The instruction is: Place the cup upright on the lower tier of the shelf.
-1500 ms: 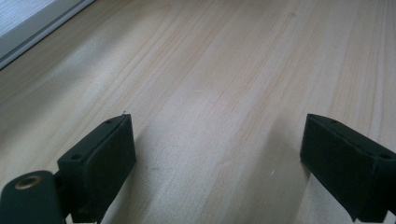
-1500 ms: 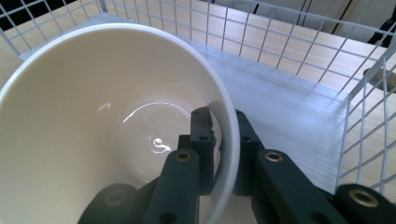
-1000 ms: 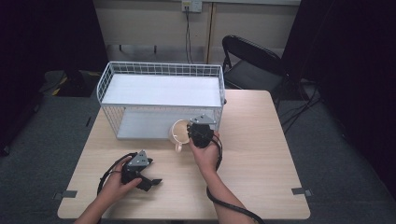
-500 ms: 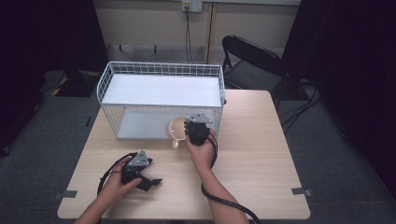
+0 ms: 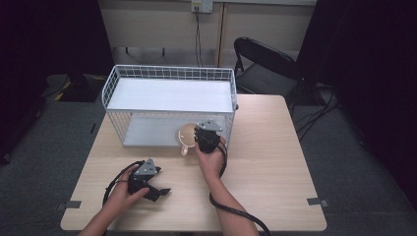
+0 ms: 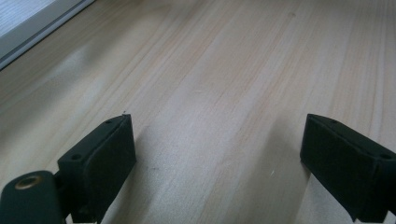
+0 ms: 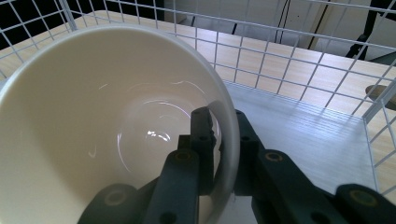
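Cup (image 7: 107,126) wall pinched between right gripper (image 7: 224,149) jaws, seemingly inside rack (image 7: 299,51)

No writing, label, brand or number can be read anywhere here (not on the cup (image 7: 107,126), the wire rack (image 5: 169,101) or the worktop (image 5: 275,162)).

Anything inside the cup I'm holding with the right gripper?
Nothing loose shows in the cream cup: its glossy inside looks bare down to the bottom. One jaw of the right gripper reaches in over the rim and covers a strip of the near wall, so that patch can't be checked.
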The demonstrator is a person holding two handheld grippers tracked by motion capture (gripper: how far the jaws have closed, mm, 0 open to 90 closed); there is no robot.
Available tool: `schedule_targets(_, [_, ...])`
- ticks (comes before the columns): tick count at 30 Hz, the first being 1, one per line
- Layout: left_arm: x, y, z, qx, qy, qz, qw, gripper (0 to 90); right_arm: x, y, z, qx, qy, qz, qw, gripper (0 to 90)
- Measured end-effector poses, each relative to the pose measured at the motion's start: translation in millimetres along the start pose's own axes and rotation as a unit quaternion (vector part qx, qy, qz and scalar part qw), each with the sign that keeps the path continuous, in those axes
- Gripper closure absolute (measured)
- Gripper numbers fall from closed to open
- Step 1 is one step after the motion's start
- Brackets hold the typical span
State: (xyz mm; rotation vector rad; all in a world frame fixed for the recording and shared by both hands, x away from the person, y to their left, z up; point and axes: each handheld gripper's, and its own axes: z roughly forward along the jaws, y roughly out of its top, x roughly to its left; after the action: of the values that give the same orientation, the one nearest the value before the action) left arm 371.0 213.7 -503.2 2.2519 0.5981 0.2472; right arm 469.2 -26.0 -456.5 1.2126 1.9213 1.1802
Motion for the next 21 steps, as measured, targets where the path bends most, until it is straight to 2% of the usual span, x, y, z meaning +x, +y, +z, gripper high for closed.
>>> schedule_targets(16, [-0.3, -0.1, -0.1, 0.0, 0.001, -0.001, 1.0, 9.8, 2.8, 0.0, 8.6, -0.016, -0.019, 0.004, 0.9997, 83.3])
schedule_targets(21, [-0.3, -0.1, -0.1, 0.0, 0.001, -0.001, 1.0, 9.8, 2.2, 1.3, 10.3, -0.014, -0.019, 0.008, 0.9997, 83.2])
